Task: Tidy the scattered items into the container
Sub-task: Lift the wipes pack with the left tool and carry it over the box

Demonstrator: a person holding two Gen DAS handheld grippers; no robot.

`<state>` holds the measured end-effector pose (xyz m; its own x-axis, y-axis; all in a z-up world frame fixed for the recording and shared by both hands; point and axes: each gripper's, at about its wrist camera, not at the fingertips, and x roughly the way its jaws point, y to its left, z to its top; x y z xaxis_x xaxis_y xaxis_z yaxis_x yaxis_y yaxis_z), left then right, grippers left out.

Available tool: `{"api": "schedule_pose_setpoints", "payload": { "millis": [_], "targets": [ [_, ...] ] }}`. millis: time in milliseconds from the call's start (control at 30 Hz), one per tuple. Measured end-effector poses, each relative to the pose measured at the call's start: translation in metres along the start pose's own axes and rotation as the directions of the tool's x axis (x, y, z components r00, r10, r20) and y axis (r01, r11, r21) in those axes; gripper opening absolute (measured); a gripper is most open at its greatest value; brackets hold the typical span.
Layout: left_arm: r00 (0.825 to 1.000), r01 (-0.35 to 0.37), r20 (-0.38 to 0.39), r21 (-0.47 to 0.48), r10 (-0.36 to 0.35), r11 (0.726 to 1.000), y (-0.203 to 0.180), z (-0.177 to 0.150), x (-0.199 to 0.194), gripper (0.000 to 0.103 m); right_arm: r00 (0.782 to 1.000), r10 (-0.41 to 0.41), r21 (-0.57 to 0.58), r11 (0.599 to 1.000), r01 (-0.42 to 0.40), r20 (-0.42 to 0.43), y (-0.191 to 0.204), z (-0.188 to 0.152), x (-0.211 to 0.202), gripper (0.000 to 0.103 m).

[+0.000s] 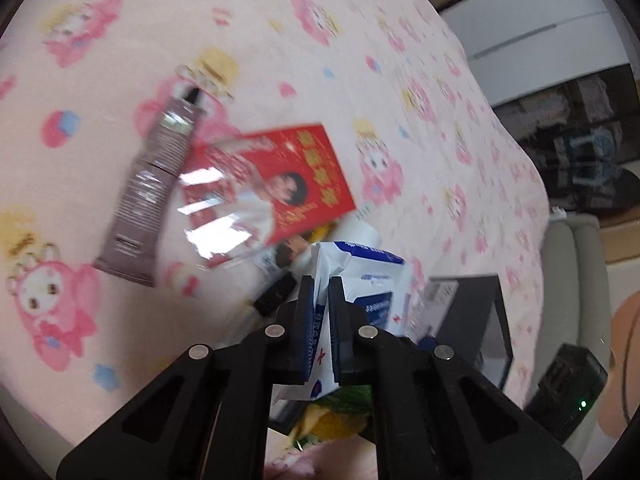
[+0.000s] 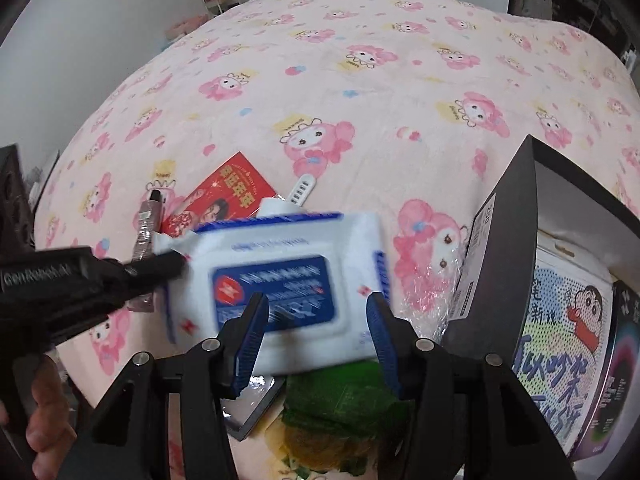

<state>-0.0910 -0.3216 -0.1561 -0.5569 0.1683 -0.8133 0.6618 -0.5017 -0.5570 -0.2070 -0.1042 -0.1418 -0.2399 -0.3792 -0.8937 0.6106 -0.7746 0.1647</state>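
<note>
One wipes pack clamped in my left gripper.
My right gripper hangs spread apart; the box beside it holds a cartoon book.

Right wrist view: wipes pack center frame, above blanket. Box at right edge. Card and tube upper left of pack, side by side. Snack bag below pack.

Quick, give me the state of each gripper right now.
Left gripper: shut on the wet wipes pack, pinching its edge.
Right gripper: open, holding nothing; the pack sits beyond its fingers.
</note>
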Motion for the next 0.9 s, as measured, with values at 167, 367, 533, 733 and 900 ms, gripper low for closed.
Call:
{"api": "schedule_pose_setpoints", "payload": {
  "millis": [167,367,533,733,900],
  "targets": [
    [0.999,-0.018,-0.028,0.002,0.018,1.000,-0.001,0.001,0.010,0.006,1.000,0.015,0.049,0.999,-0.015,0.004,-0.004,0.009,0.007,0.047],
    [0.999,-0.024,-0.026,-0.037,0.023,0.999,0.011,0.008,0.016,0.006,1.000,0.012,0.056,0.998,-0.011,-0.019,-0.002,0.010,0.017,0.049],
    [1.000,-0.025,-0.009,-0.103,0.024,0.994,0.032,0.014,0.017,0.006,1.000,0.017,0.028,0.999,-0.017,0.003,0.000,0.010,0.013,0.054],
    [0.999,-0.020,-0.047,-0.103,0.015,0.994,0.032,0.013,0.027,0.008,0.992,0.116,0.018,0.993,-0.115,-0.059,0.007,0.014,0.034,0.064],
    [0.995,-0.024,-0.095,-0.129,0.011,0.991,0.036,0.013,0.038,0.027,0.990,0.131,0.034,0.991,-0.129,-0.045,0.008,0.009,0.036,0.067]
  ]
}}
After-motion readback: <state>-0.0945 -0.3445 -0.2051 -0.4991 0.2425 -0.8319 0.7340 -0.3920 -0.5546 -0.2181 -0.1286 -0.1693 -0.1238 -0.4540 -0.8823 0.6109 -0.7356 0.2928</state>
